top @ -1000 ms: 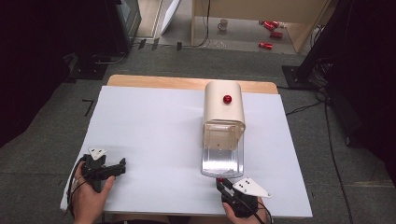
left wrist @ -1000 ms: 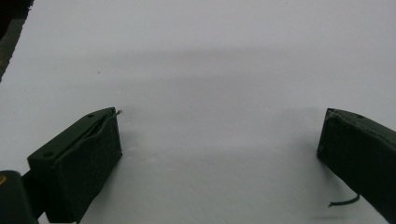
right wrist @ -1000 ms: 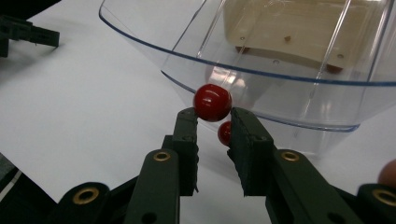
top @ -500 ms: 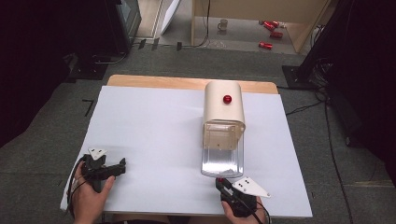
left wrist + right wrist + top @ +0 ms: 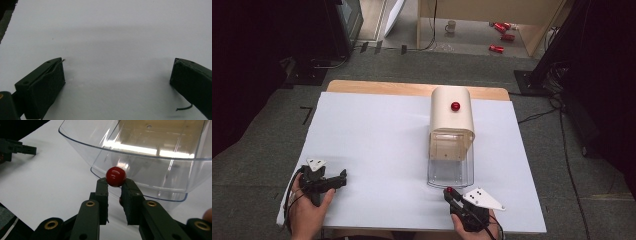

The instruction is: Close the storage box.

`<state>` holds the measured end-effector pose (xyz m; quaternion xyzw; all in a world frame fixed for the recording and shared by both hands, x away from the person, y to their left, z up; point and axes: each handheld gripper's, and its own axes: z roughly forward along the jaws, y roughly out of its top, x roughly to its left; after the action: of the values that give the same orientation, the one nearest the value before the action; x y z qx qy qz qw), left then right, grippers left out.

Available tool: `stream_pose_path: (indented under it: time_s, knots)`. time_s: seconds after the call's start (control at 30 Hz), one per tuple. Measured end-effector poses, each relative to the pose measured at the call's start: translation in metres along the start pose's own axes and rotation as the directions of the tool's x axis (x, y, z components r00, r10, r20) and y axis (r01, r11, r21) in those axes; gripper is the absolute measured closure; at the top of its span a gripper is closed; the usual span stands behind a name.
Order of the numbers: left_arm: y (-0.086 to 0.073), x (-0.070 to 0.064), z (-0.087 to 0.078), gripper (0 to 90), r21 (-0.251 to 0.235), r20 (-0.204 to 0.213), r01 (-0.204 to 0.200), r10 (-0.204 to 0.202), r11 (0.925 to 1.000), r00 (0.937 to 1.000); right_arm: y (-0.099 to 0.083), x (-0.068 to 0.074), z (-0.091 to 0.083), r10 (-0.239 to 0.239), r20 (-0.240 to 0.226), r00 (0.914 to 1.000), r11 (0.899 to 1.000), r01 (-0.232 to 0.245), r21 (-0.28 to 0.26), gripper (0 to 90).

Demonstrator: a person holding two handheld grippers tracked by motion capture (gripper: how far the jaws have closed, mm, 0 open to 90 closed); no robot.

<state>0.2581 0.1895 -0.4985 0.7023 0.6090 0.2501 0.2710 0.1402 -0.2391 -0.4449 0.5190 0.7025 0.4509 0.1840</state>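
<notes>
A small red ball (image 5: 115,176) is pinched between the tips of my right gripper (image 5: 115,184), just in front of the rim of a clear plastic tray (image 5: 150,157). From above, the right gripper (image 5: 451,195) with the ball (image 5: 449,190) sits at the near edge of that tray (image 5: 451,172). The tray juts out from a cream rounded box (image 5: 451,122) with a second red ball (image 5: 455,106) on its top. My left gripper (image 5: 343,176) rests at the near left of the table, and its jaws stand wide open over the bare sheet (image 5: 117,72).
A white sheet (image 5: 377,150) covers the table, with a strip of wood (image 5: 377,87) showing at the far edge. Beyond the table, the floor holds cables, a mug (image 5: 451,26) and red cans (image 5: 502,30). The left gripper (image 5: 17,148) appears far off in the right gripper view.
</notes>
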Motion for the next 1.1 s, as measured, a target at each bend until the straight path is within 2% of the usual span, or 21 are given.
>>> stream_pose_path:
  time_s: [0.47, 0.67, 1.1]
  knots:
    - [0.000, 0.000, 0.000, 0.0, 0.001, 0.000, -0.001, 0.001, 1.0000, 1.0000, 0.021, -0.005, -0.007, -0.009, 0.013, 0.9999, 1.000, 0.009, -0.019, 78.2]
    - [0.000, 0.000, 0.000, 0.0, 0.001, 0.000, -0.001, 0.001, 1.0000, 1.0000, 0.031, -0.008, -0.006, 0.006, 0.000, 1.0000, 0.999, -0.006, -0.038, 78.2]
    - [0.000, 0.000, 0.000, 0.0, 0.000, 0.000, -0.001, 0.001, 1.0000, 1.0000, 0.050, -0.014, 0.004, 0.007, 0.015, 0.9999, 0.999, -0.006, -0.046, 78.1]
